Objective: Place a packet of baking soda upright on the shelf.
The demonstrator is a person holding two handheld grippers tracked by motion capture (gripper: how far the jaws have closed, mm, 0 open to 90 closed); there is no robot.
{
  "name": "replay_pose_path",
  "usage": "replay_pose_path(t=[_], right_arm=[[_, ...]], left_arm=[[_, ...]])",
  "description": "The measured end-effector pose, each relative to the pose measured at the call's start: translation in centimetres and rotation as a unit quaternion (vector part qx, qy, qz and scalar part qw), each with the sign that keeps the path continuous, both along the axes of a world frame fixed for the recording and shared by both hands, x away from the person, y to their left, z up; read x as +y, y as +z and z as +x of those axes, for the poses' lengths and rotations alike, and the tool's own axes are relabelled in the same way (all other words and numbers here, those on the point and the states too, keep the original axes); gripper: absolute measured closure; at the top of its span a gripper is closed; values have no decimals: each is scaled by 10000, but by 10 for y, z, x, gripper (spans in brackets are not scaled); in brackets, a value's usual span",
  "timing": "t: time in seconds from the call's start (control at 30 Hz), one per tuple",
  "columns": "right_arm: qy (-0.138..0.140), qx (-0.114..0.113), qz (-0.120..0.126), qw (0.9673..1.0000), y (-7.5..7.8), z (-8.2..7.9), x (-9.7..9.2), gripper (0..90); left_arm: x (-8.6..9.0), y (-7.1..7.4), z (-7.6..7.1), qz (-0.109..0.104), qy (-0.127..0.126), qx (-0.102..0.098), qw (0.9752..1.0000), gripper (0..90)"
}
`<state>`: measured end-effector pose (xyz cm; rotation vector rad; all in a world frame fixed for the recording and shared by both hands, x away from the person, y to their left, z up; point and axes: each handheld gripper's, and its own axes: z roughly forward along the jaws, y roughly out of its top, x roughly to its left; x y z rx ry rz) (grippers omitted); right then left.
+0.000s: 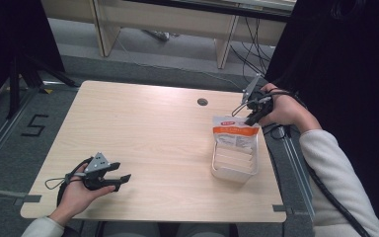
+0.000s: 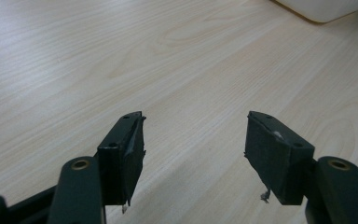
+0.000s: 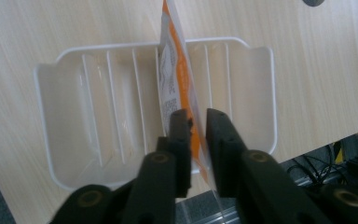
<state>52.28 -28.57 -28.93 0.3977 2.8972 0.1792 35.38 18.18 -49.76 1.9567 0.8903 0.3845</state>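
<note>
The counter (image 1: 143, 143) is a pale wood top with a small round hole (image 1: 202, 101) near its far edge; in the right hand-held gripper's view its corner is cut off by the frame. On the person's right side stands a white ribbed tray (image 1: 234, 160), its far end covered in the high view by the pouch. In the left hand-held gripper's view just one rounded corner of the tray (image 2: 324, 9) shows at the top edge.

An orange and white pouch (image 1: 235, 131) stands upright in the tray, leaning at its far end; its print is too small to read. Seen edge-on from the right hand-held gripper's view, the pouch (image 3: 175, 70) rises between the tray's ribs.

The right hand-held gripper (image 1: 253, 117) has its jaws narrowly parted around the pouch's upper edge; whether the pads press on it is hard to tell. The left hand-held gripper (image 1: 123, 178) rests low over the near left of the counter, jaws wide apart with nothing between them.
</note>
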Motion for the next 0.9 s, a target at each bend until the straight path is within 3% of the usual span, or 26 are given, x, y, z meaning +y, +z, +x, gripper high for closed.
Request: replay_pose_path(t=[0.17,0.27,0.33,0.4,0.47,0.67,0.8,0.9], right_arm=[[-268,-36,364,9990,9,-5,3,670],[-222,-136,589,9979,13,-9,8,631],[-230,-69,611,9978,15,-12,12,618],[-157,-170,699,9973,17,-16,17,605],[-21,-37,683,9977,17,-18,22,588],[-110,-220,915,9955,16,-31,37,558],[-8,-329,1041,9940,16,-43,50,548],[129,-272,1035,9942,13,-51,57,557]], left_arm=[[0,0,0,29,17,-4,10000,368],[-1,0,-1,-1,65,42,10000,368],[-1,0,-1,16,54,34,10000,368],[0,0,0,41,15,-1,10000,368],[-1,0,-1,6,64,47,10000,368],[0,0,0,44,13,4,10000,368],[-1,-1,-1,-6,43,47,10000,368],[-1,0,-1,-3,60,55,10000,368]])
